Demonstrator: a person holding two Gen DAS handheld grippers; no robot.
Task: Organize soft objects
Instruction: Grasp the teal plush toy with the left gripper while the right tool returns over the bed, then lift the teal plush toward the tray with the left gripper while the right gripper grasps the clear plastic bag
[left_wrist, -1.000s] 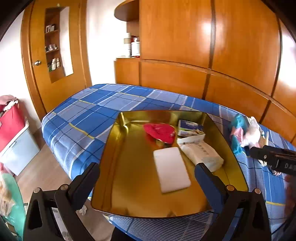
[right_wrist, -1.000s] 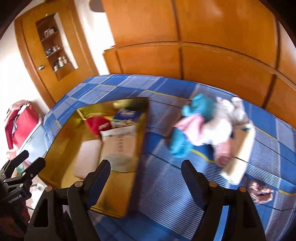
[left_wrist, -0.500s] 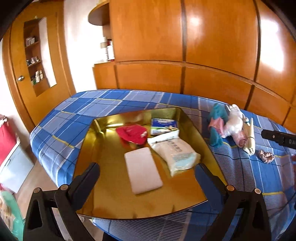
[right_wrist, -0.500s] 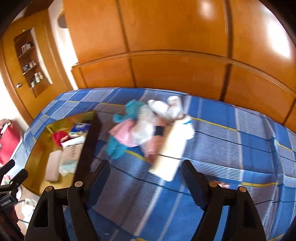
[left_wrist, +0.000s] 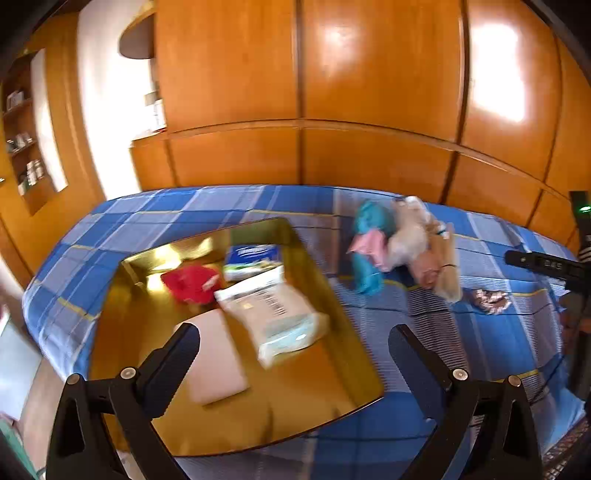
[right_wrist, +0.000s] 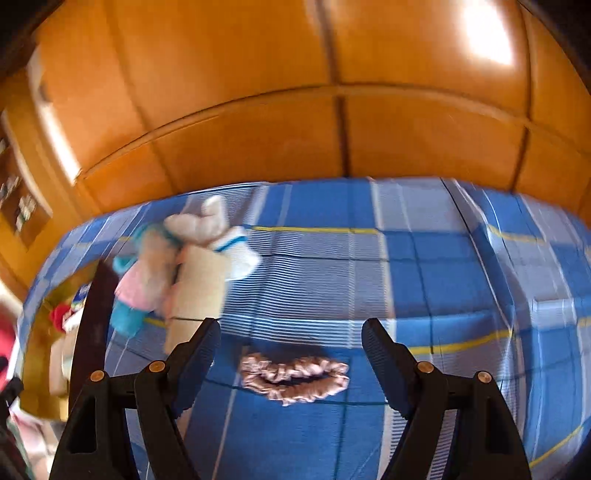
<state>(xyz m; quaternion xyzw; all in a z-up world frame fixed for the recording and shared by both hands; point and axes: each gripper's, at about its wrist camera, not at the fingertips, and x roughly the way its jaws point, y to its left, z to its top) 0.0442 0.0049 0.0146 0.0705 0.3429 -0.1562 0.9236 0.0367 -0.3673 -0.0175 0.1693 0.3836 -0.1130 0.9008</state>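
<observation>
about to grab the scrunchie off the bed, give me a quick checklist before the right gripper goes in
1. Right gripper open: ok, jaws wide, nothing between them.
2. Scrunchie lined up: ok, it lies between the fingers in the right wrist view, just ahead.
3. Scrunchie clear of other things: ok, it lies alone on the bedspread, apart from the sock pile.
4. Tray has room: ok, bare gold floor near its front edge.
5. Left gripper free: ok, open and empty, over the tray.
6. Sharp view for the grasp: not ok, both views are motion-blurred.
</observation>
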